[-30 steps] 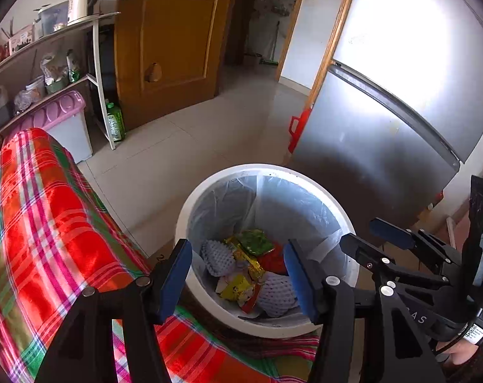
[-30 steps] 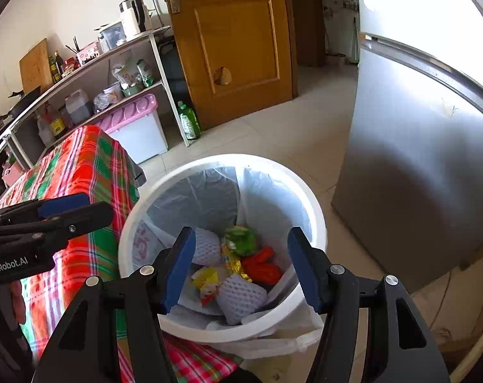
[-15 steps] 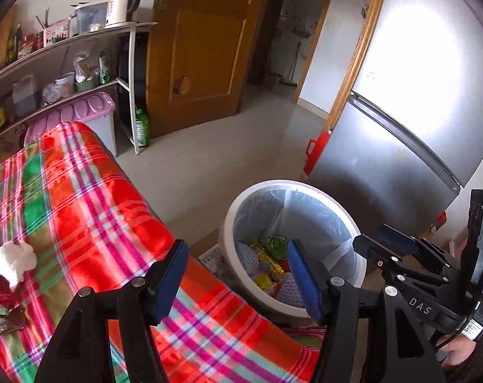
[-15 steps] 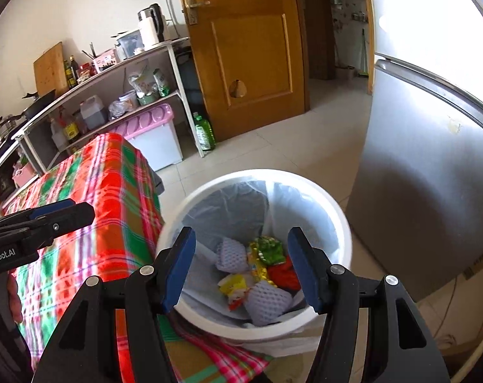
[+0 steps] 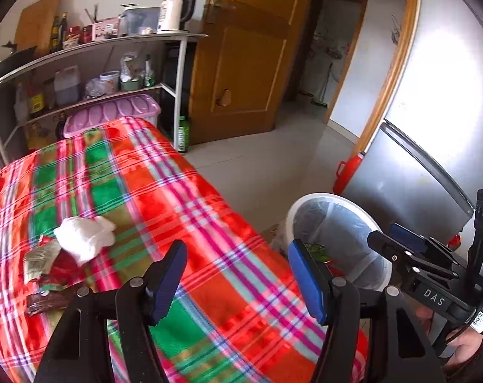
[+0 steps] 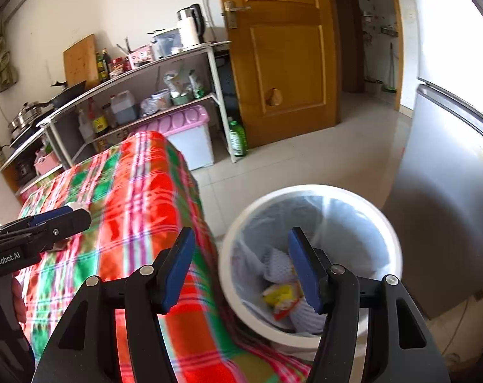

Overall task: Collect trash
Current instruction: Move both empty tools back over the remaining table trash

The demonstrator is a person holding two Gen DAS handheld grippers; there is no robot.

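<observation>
Both views have swung off the white bin point(image 6: 308, 191) toward the plaid-covered table point(image 5: 184, 198); left gripper point(image 5: 238, 274) and right gripper point(image 6: 241, 265) hang empty, jaws apart, the left's last widening too slight to call a motion. Remaining trash lies well left of the left gripper: a crumpled white tissue point(image 5: 83, 236) touching flattened snack wrappers point(image 5: 45, 271). Tissue looks light, soft, crushable, so pinch its bunched middle; the wrappers look thin and slippery, best taken by a raised edge.

Bright daylight from the right, white glare blown out on the steel refrigerator point(image 5: 439, 73), motion blur smearing the plaid cloth point(image 6: 139, 210), fisheye bending, dark vignetted corners.
</observation>
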